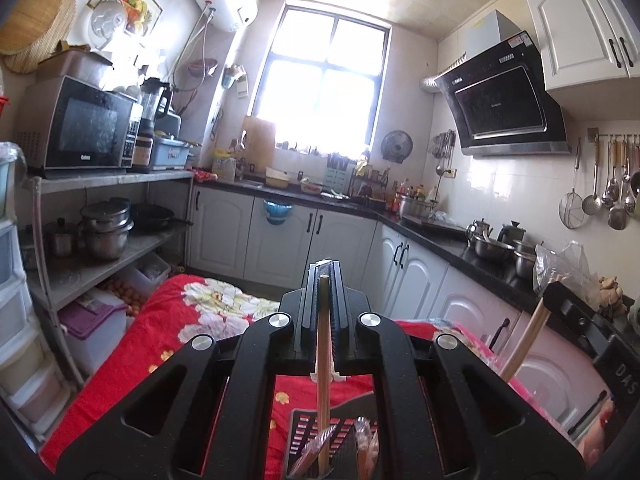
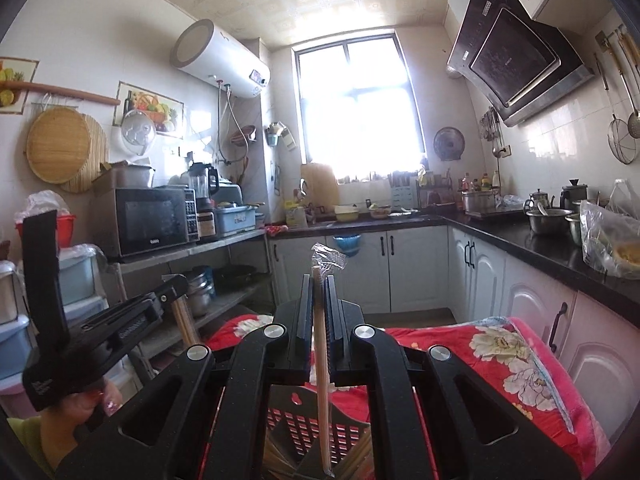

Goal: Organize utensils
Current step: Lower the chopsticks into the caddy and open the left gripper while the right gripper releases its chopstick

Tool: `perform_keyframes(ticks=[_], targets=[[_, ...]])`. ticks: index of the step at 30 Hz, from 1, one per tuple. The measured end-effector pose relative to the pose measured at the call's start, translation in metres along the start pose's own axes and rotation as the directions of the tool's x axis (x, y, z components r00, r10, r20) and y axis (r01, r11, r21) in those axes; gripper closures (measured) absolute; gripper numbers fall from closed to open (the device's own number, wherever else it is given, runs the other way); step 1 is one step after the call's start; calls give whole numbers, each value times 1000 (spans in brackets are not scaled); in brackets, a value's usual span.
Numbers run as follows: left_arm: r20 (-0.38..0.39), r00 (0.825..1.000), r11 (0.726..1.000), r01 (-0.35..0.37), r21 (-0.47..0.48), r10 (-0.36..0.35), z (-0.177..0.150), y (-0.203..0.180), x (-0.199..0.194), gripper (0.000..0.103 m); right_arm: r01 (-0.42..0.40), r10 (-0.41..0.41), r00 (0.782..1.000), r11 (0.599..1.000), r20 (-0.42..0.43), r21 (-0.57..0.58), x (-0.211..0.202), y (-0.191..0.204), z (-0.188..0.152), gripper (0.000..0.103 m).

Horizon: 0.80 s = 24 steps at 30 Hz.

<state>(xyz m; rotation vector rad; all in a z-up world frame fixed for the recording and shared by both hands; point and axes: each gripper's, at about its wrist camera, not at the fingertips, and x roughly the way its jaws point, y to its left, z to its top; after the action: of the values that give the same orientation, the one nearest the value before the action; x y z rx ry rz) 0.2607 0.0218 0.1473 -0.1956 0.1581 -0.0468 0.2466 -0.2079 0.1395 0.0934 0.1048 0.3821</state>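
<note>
A: Clutter all round you? What sits under the jaws?

B: Black slotted basket (image 1: 320,436) on a red flowered cloth (image 1: 168,332), directly below both grippers; white cabinets (image 1: 280,236) ahead.

A: Your hands?

B: Both point roughly level. Your left gripper (image 1: 326,280) is clamped on an upright chopstick (image 1: 323,360), its lower end inside the basket. Your right gripper (image 2: 319,292) pinches a wrapped chopstick (image 2: 320,360) likewise.

black slotted holder (image 1: 316,436) cut off by bottom edge, chopstick (image 1: 323,360) lower end hidden (inside holder), window (image 2: 360,100) view blown out
</note>
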Motion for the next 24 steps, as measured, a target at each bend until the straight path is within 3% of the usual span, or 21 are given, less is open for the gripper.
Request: perform_keyframes(ticks=[24], targets=[[-125, 992, 1000, 27, -12, -29, -31, 18, 3, 98, 30, -27, 994, 999, -105, 25, 10, -10, -44, 97]])
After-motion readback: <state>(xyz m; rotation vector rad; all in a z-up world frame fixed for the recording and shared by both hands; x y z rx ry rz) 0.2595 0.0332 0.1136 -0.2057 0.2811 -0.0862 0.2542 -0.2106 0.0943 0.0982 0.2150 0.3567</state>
